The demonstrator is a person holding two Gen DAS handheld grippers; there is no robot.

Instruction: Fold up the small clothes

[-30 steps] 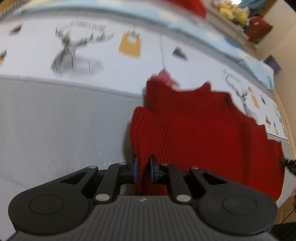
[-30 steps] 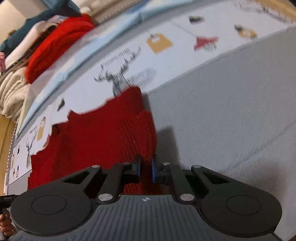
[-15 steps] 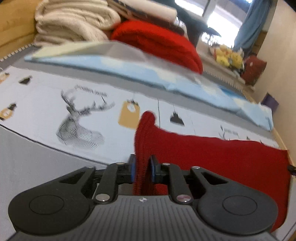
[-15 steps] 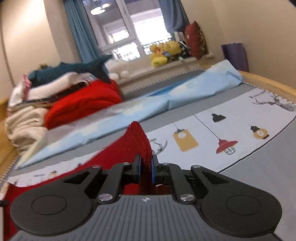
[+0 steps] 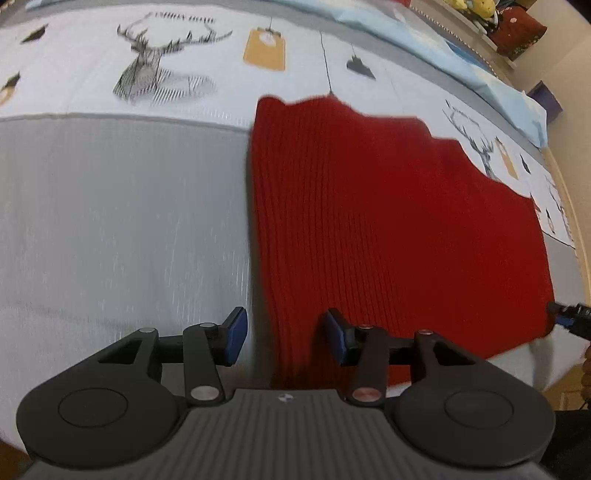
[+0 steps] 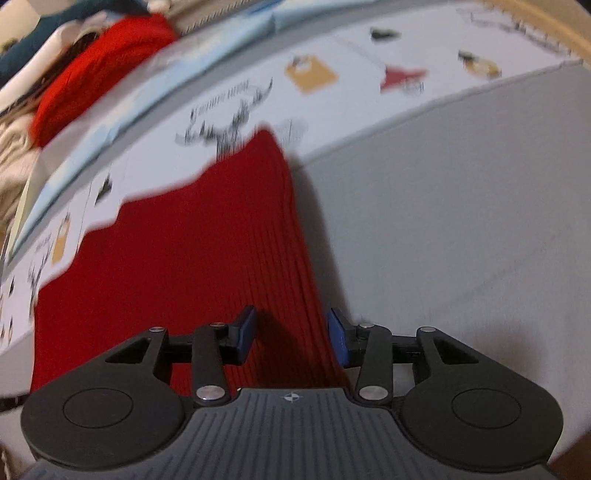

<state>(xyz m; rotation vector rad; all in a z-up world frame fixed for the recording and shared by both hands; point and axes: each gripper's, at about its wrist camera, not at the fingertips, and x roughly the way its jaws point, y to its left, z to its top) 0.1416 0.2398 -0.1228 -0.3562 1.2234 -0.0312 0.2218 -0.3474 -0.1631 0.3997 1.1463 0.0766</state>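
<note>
A red ribbed knit garment lies spread flat on the bed, its left edge running straight down the left wrist view. My left gripper hangs over that edge near the garment's near corner, its jaws opening, blue pads clear of the cloth. In the right wrist view the same red knit garment shows its right edge. My right gripper stands over that edge, jaws opening too, with the cloth lying between the pads but not pinched. The tip of the right gripper shows at the far right of the left wrist view.
The bed has a grey cover and a white sheet printed with deer and lamps. A pale blue sheet lies behind. Folded red and cream clothes are piled at the back left. A wooden bed edge runs along the right.
Both grippers were shut on the garment's edge and held it up half a second ago. Now the garment lies flat and both pairs of jaws have parted and let it go.
</note>
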